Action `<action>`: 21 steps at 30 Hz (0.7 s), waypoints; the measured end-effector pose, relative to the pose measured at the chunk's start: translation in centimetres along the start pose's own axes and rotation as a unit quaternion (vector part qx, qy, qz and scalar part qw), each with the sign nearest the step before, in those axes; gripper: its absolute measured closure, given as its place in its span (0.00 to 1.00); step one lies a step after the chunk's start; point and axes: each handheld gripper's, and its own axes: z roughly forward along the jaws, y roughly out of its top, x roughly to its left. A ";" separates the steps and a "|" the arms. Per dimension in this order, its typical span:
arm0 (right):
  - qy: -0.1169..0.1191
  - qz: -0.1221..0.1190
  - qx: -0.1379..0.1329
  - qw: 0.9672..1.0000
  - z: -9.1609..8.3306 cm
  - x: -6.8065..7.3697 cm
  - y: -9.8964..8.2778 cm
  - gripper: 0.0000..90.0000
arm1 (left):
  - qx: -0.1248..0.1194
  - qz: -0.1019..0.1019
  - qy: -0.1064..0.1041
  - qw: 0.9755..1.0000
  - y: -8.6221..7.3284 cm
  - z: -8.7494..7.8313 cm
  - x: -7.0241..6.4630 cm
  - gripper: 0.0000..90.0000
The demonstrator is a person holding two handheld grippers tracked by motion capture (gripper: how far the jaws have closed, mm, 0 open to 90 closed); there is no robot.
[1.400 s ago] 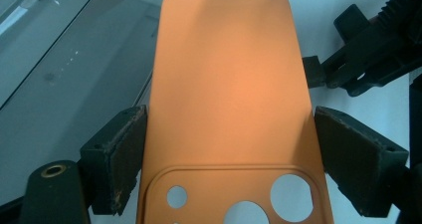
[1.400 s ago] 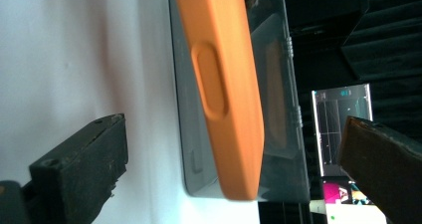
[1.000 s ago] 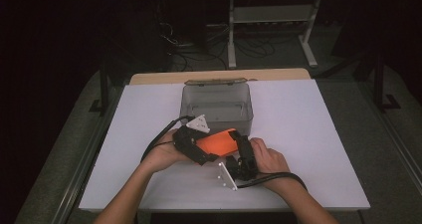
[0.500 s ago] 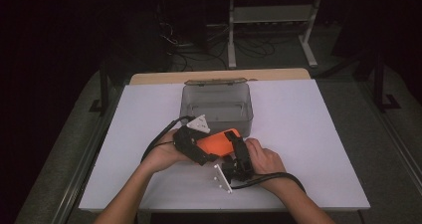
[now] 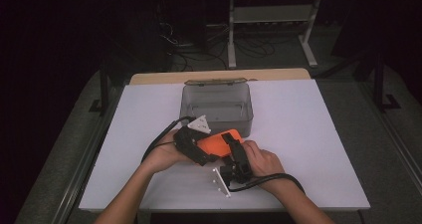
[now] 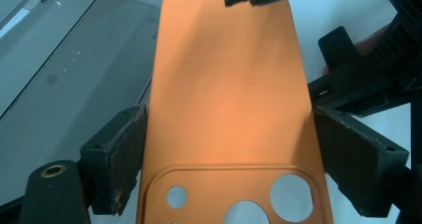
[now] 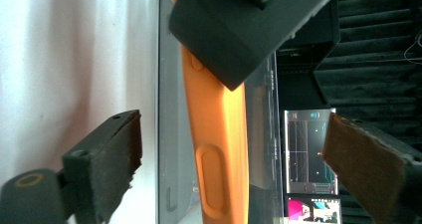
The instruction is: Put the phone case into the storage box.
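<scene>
The left gripper (image 5: 191,144) clamps the orange phone case (image 5: 219,142) across its width: in the left gripper view both pads press the long edges of the case (image 6: 224,84) just above the camera cut-outs. The right gripper (image 5: 234,154) straddles the case's edge; in the right gripper view the case (image 7: 216,149) stands edge-on between widely parted jaws that have just been closing, neither pad touching it.

To do this step well, the right gripper should probably centre the case's thickness between its pads before squeezing, while the left keeps its hold steady.

The case hangs just in front of the grey box (image 5: 217,104), above the white table (image 5: 308,134). Its long axis runs roughly left to right, tilted slightly toward the box, with the camera end in the left gripper.
</scene>
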 end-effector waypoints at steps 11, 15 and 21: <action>0.000 -0.015 0.005 1.000 -0.1 0.2 0.0 0.20 | 0.002 0.002 0.001 1.000 0.0 0.0 0.0 0.18; 0.000 -0.017 0.007 1.000 -0.3 0.2 0.0 0.26 | 0.000 0.000 0.002 1.000 0.0 0.0 0.0 0.18; 0.007 -0.020 0.011 1.000 -0.5 0.2 0.0 0.35 | 0.001 -0.001 0.002 1.000 0.0 0.0 0.0 0.18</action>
